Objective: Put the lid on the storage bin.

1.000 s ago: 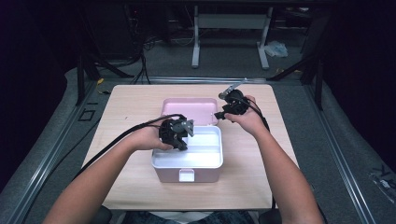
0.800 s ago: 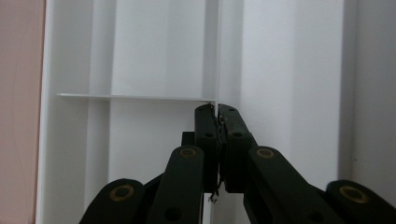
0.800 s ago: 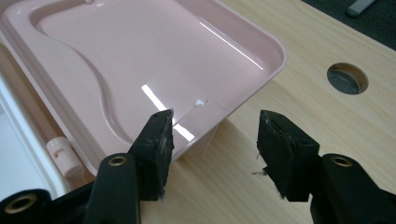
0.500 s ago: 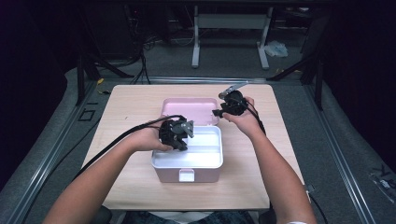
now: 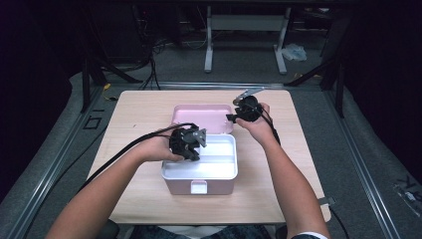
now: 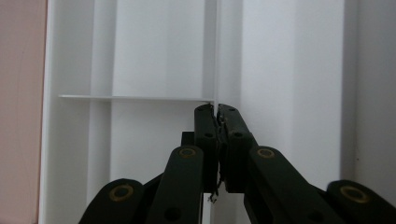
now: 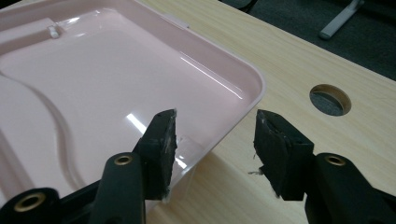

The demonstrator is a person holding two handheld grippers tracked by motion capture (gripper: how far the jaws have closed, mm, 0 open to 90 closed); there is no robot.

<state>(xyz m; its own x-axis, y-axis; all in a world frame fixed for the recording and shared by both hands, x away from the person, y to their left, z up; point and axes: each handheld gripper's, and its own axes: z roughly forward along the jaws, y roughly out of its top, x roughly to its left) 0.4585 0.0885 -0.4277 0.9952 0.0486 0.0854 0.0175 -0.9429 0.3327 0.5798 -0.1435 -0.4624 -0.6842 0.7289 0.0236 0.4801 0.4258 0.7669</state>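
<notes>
Box [image 5: 199, 174]: white inside, pink outside, open at the near middle of the wooden table [image 5: 134, 114].
Left gripper [image 5: 191, 144]: over the box's left part — jaws pressed together, tips [image 6: 215, 112] beside a thin white divider [image 6: 133, 97]; whether they pinch it, I cannot tell.
Lid [image 5: 201, 117]: pink, lying open behind the box.
Right gripper [image 5: 233, 118]: at the lid's right edge — jaws apart, the rim [image 7: 250, 100] between them, left pad over the lid.
Table hole [image 7: 330, 99]: beyond the lid.
</notes>
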